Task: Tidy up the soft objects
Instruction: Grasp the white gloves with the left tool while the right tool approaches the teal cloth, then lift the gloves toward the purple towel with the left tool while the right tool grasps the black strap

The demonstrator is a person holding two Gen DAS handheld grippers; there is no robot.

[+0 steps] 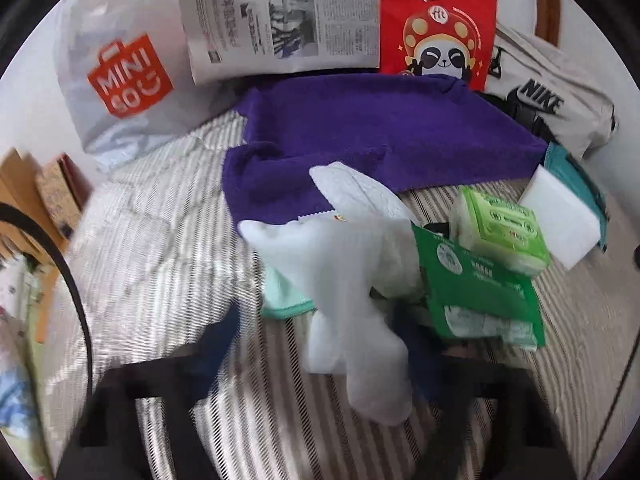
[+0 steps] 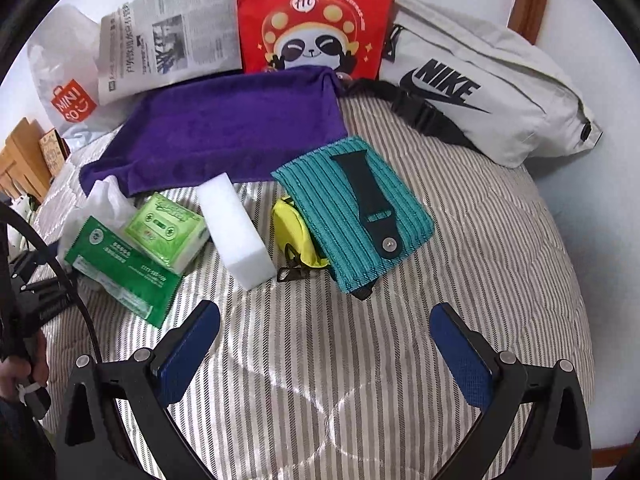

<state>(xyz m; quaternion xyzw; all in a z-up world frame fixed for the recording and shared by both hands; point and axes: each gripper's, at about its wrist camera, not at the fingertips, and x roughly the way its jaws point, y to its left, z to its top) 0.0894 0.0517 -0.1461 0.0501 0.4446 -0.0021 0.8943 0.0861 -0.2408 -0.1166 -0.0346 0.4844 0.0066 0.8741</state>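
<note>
From the left wrist view, the left claw [image 1: 324, 356] reaches down over a striped bed cover [image 1: 160, 240], its blue pads blurred; a crumpled clear plastic bag [image 1: 344, 280] lies between them, though whether the pads press it cannot be told. Just right of the bag sits a dark green tissue packet [image 1: 480, 296] with a light green tissue pack [image 1: 504, 232] resting on its far edge, and a white foam block [image 1: 564, 220] beyond to the right. A purple towel [image 1: 380, 140] spreads across the far middle. Along the far wall stand a white Miniso bag [image 1: 120, 76], a newspaper [image 1: 280, 20], a red panda bag [image 1: 440, 24] and a grey Nike pouch [image 1: 552, 96].

From the right wrist view, the right claw [image 2: 324, 348] hangs spread wide above bare bed cover, nothing between its blue pads. Ahead lies a teal striped cloth [image 2: 352, 208] with a dark watch strap [image 2: 368, 200] on top and a yellow pouch [image 2: 292, 228] tucked at its left edge. The foam block stands just left of that, then the two tissue packs and the plastic bag at the far left.
</note>
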